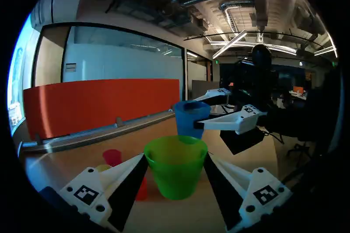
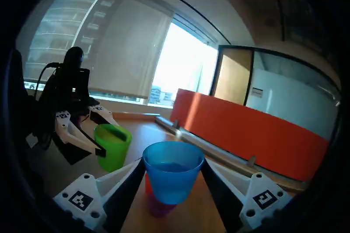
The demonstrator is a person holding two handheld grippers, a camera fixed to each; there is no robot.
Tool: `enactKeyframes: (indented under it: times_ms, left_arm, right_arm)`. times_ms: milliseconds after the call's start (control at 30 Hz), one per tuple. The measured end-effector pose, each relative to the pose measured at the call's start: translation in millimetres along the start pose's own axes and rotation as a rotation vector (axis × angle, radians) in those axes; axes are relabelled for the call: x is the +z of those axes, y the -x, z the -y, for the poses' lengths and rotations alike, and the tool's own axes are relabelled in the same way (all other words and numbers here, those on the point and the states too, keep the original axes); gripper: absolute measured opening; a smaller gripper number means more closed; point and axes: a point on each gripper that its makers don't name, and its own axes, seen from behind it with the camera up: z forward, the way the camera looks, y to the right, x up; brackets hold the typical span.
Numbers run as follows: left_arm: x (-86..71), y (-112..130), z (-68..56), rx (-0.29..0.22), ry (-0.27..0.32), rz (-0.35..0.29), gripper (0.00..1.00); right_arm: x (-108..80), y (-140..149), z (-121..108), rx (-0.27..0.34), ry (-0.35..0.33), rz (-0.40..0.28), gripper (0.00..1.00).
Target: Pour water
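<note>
My left gripper (image 1: 175, 158) is shut on a green plastic cup (image 1: 176, 172), held upright above the wooden table (image 1: 61, 163). Just beyond and above it, my right gripper (image 1: 195, 113) is shut on a blue cup (image 1: 191, 117), also upright. In the right gripper view the blue cup (image 2: 173, 172) sits between the right gripper's (image 2: 173, 163) fingers, and water shows inside it. To its left, the green cup (image 2: 112, 145) is clamped in the left gripper (image 2: 107, 139). The two cups are apart.
Small cups stand on the table: a pink one (image 1: 112, 156), a yellow one (image 1: 103, 168) and a red one (image 1: 142, 189), seen as stacked red and purple cups (image 2: 155, 204) under the blue cup. An orange partition (image 1: 100, 102) and a metal rail (image 1: 109, 130) border the table's far side.
</note>
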Motion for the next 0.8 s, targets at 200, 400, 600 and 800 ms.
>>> enactKeyframes:
  times_ms: [200,400,600,800]
  left_arm:
    - [3.2,2.7,-2.1,-0.001,0.011,0.0,0.87]
    - [5.8,4.0,-6.1,-0.001,0.024,0.001,0.86]
    - [8.0,3.7,-7.0,-0.007,0.03,-0.001,0.87]
    - [10.1,5.1,-9.8,-0.009,0.037,0.001,0.86]
  right_arm:
    - [3.9,-8.7,1.3,-0.074,-0.027,-0.002,0.91]
    - [8.3,-17.5,6.5,-0.159,-0.055,-0.001,0.91]
    - [12.6,-27.9,10.8,-0.23,-0.08,0.0,0.91]
    - [17.4,-36.4,14.7,-0.299,-0.103,-0.001,0.91]
